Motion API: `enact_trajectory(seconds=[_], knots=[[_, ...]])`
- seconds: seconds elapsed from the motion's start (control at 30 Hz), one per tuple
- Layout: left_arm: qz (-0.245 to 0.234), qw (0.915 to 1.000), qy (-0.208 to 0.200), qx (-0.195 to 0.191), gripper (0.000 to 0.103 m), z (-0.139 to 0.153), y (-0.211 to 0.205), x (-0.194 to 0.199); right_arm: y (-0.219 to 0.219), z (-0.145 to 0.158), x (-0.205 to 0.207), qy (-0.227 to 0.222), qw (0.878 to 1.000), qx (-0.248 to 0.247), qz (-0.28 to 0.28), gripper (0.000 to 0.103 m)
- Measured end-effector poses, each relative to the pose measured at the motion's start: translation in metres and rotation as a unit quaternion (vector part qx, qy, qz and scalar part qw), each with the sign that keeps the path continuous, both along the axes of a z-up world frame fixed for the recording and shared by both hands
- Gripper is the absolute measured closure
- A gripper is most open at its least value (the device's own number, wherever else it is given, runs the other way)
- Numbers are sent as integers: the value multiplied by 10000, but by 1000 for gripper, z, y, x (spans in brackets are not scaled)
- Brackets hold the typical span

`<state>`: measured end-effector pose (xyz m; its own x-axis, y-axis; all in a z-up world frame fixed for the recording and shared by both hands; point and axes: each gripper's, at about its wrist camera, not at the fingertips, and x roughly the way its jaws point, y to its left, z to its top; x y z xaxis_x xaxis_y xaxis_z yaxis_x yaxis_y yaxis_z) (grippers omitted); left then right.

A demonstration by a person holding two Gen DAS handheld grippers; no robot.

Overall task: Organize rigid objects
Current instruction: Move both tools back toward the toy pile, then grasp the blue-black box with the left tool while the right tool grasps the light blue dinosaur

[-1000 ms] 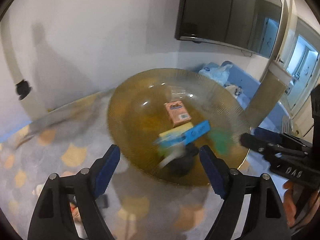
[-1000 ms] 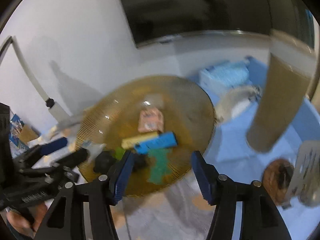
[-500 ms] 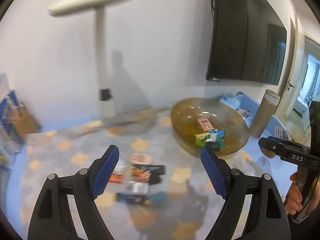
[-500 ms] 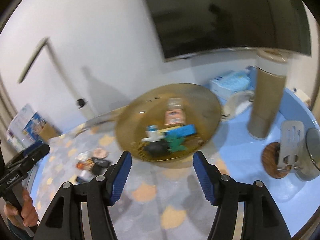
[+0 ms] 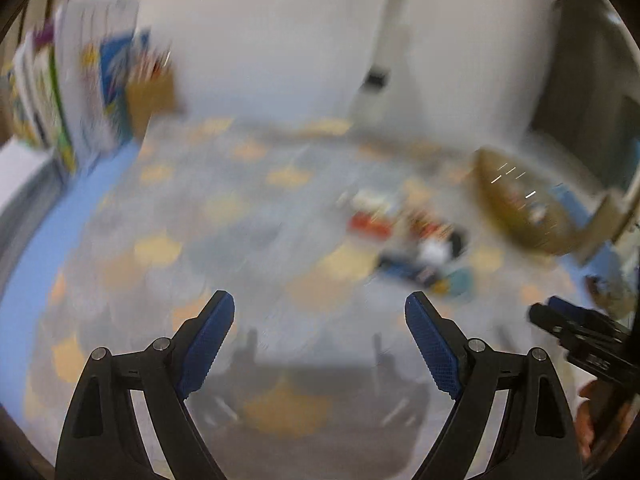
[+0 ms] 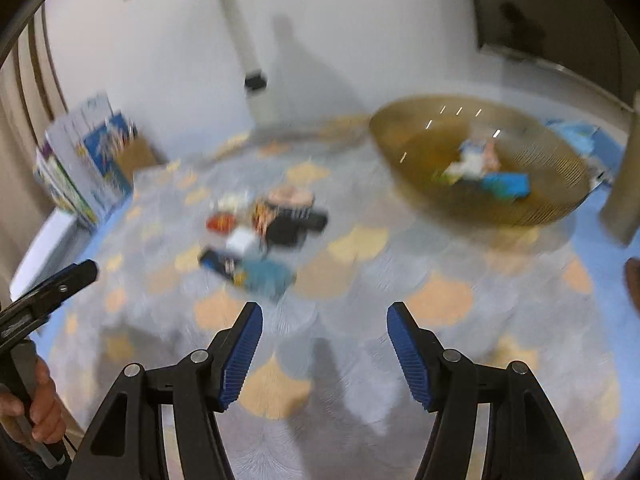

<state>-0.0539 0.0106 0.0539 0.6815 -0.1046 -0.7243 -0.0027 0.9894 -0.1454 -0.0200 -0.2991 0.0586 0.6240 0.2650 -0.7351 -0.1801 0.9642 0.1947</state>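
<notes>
Both views are motion-blurred. An amber ribbed bowl [image 6: 472, 152] at the right holds several small objects, among them a blue box [image 6: 506, 184]. The bowl also shows in the left wrist view [image 5: 516, 208]. A pile of small rigid objects [image 6: 260, 232] lies on the patterned mat [image 6: 360, 280], also in the left wrist view [image 5: 416, 240]. My left gripper [image 5: 320, 312] is open and empty, above the mat, left of the pile. My right gripper [image 6: 324, 320] is open and empty, short of the pile.
Upright books and a brown box [image 6: 92, 160] stand at the far left by the wall. A white lamp post [image 6: 248, 52] rises behind the mat. A tall tan cylinder [image 6: 624, 184] stands right of the bowl. A dark TV [image 6: 552, 12] hangs on the wall.
Both grippers have pulled back from the bowl and swung left. The bowl has slid to the right of both views, and the pile on the mat is nearer.
</notes>
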Motion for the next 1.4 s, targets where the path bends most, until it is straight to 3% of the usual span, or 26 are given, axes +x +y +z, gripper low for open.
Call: enact_trajectory(seconds=[0.07, 0.23, 0.37, 0.47, 0.63, 0.8, 1.0, 1.17, 1.33, 1.4], knots=[[49, 9998, 205, -60, 17, -15, 5, 3, 10, -17, 2, 122, 9998, -158, 22, 40], [13, 9998, 189, 119, 17, -26, -1, 1, 18, -31, 5, 224, 9989, -418, 30, 40], [-28, 9982, 560, 216, 16, -42, -5, 9, 14, -35, 8, 297, 9985, -452, -72, 25], [88, 9981, 553, 269, 16, -43, -4, 10, 15, -35, 9, 287, 9984, -476, -56, 23], [-93, 9955, 725, 596, 2, -46, -17, 12, 20, -39, 11, 379, 9972, -646, 37, 23], [-152, 9939, 780, 767, 1, -49, -21, 14, 20, -41, 12, 435, 9967, -675, 75, 20], [-155, 9939, 776, 772, 1, -49, -21, 13, 21, -40, 15, 536, 9965, -639, 20, 20], [-159, 9939, 776, 771, 1, -49, -21, 13, 31, -27, 35, 831, 9957, 321, 263, 20], [-147, 9939, 780, 770, 1, -49, -22, 13, 71, -19, 56, 595, 9975, -115, 371, 21], [-146, 9939, 768, 780, 1, -49, -22, 13, 81, -21, 62, 539, 9975, -224, 387, 35]])
